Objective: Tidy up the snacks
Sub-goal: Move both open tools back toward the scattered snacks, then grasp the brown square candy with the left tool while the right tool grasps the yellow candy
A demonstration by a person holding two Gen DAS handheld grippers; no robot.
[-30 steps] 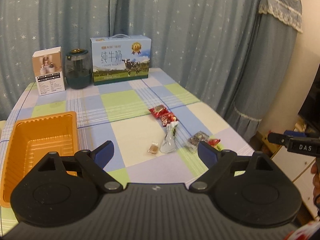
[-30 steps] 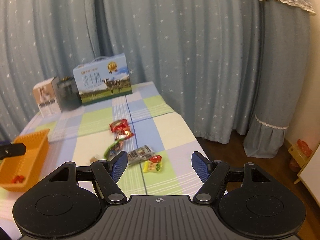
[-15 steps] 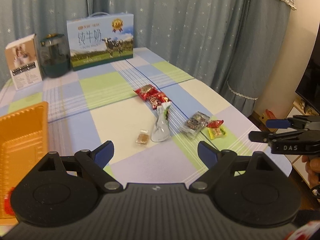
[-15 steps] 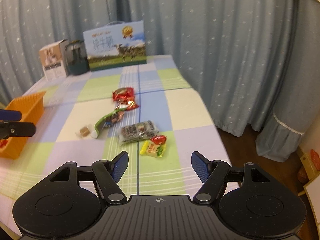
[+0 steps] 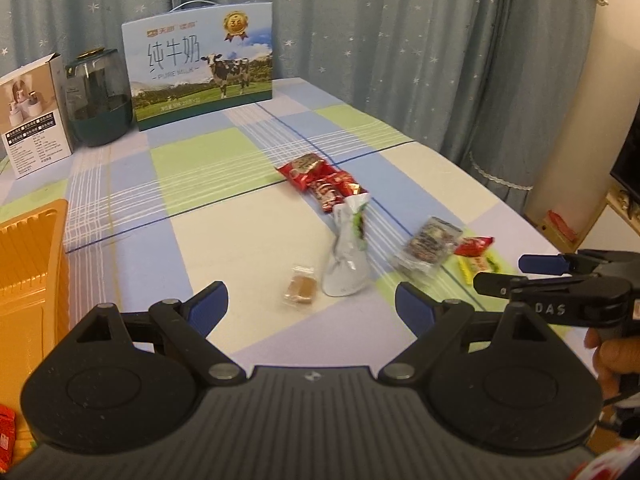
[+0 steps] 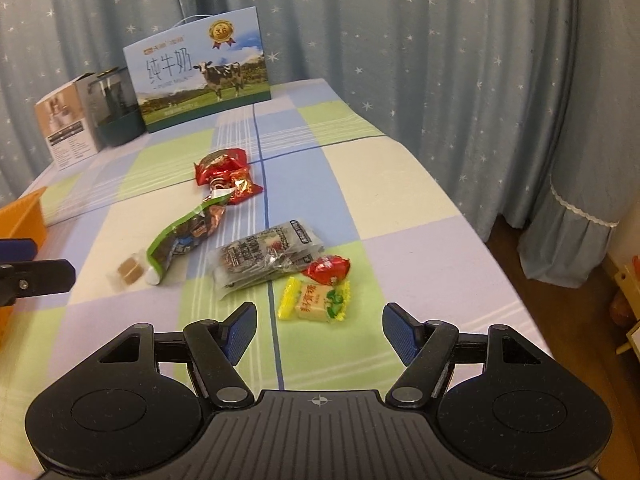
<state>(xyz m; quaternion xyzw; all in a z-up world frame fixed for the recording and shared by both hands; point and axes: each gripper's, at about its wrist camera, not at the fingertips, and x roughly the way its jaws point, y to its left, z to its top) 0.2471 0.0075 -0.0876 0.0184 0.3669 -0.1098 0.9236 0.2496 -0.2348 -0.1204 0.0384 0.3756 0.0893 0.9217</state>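
Checked tablecloth (image 5: 200, 240) bears orange tray (image 5: 28, 264); both tongs (image 5: 310, 306) (image 6: 318, 332) spread, empty.

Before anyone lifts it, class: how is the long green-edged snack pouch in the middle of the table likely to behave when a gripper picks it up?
The green-edged pouch looks like thin crinkled film, so it would probably flop if gripped at one end. Its glossy surface may be slippery. It lies flat and tapered, so it seems unlikely to roll, and it probably weighs little; pushed, it might nudge the small brown candy beside it.

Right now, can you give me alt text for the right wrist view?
The open right gripper hovers empty above a yellow wrapped candy on the checked tablecloth, with a grey snack packet and red wrappers beyond.
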